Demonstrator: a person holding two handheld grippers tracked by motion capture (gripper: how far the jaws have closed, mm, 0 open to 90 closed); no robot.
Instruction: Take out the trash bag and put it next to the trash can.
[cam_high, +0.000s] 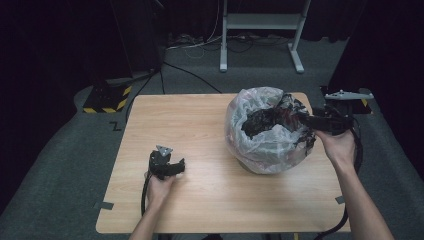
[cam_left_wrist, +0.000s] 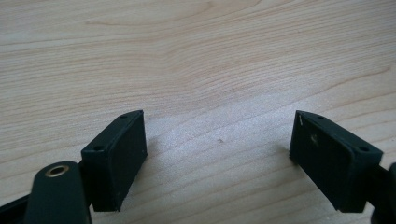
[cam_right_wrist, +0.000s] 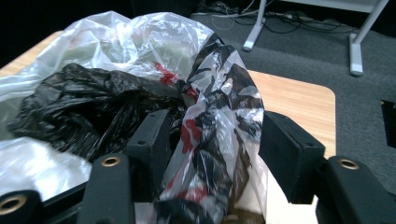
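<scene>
A clear plastic bag (cam_high: 265, 140) sits bulging on the right half of the wooden table (cam_high: 200, 125), with crumpled black plastic (cam_high: 257, 122) in its mouth. My right gripper (cam_high: 301, 120) reaches in from the right at the bag's rim. In the right gripper view a twisted fold of the clear bag (cam_right_wrist: 210, 107) stands between the jaws of my right gripper (cam_right_wrist: 212, 135), which are still wide apart; black plastic (cam_right_wrist: 88, 102) lies to its left. My left gripper (cam_high: 174, 167) rests low on the table at the front left. Its jaws (cam_left_wrist: 217, 135) stand open over bare wood (cam_left_wrist: 187, 56).
Behind the table, a white metal stand (cam_high: 260, 22) and loose cables lie on the grey floor. A yellow-and-black striped block (cam_high: 107, 97) sits on the floor at the back left. Dark curtains close off both sides. The table's right edge (cam_right_wrist: 322, 107) is close to the bag.
</scene>
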